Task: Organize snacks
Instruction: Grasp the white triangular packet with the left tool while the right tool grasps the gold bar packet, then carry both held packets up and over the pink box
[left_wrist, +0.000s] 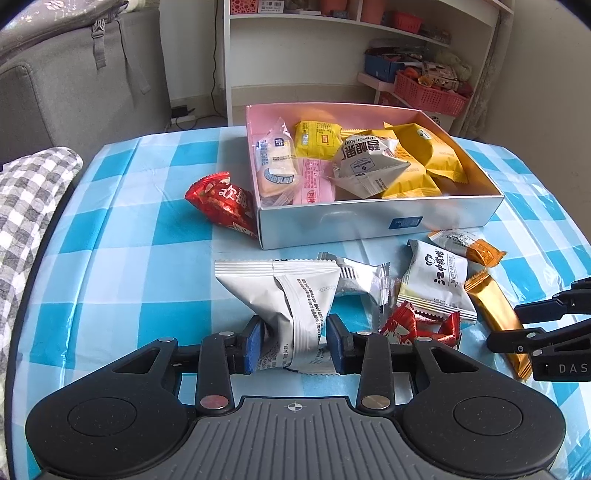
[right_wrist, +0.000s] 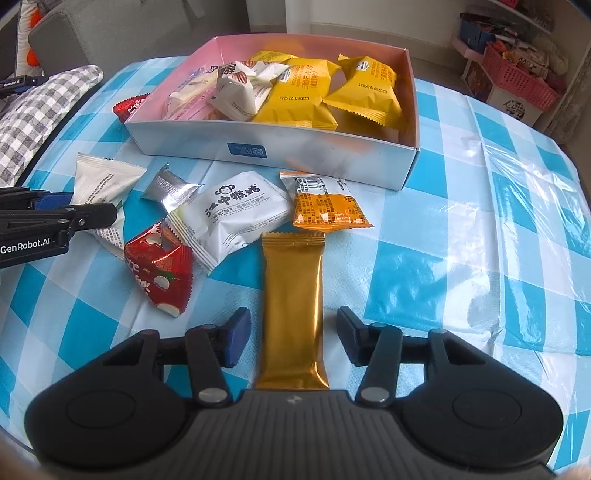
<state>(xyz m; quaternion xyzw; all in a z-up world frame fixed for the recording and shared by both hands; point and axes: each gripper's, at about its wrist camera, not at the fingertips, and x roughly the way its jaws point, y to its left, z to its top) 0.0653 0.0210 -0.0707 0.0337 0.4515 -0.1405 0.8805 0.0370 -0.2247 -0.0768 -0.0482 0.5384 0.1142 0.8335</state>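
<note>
My left gripper (left_wrist: 295, 343) is shut on a white snack packet (left_wrist: 295, 295), its blue pads pinching the packet's lower end just above the checked tablecloth. In the right wrist view, a long gold bar (right_wrist: 293, 302) lies flat between the fingers of my right gripper (right_wrist: 293, 339). A gap shows on each side of the bar, so that gripper is open. The open box (left_wrist: 369, 221) behind holds yellow, pink and white packets. Loose on the cloth are a white monkey-logo packet (right_wrist: 236, 210), an orange-and-white packet (right_wrist: 328, 206), a silver packet (right_wrist: 170, 188) and a red packet (right_wrist: 160, 269).
Another red packet (left_wrist: 221, 203) leans against the box's left wall. A grey checked cushion (left_wrist: 33, 206) lies at the table's left edge. A white shelf (left_wrist: 332, 48) and a pink basket (left_wrist: 428, 92) stand behind. Bare cloth (right_wrist: 480, 221) lies right of the box.
</note>
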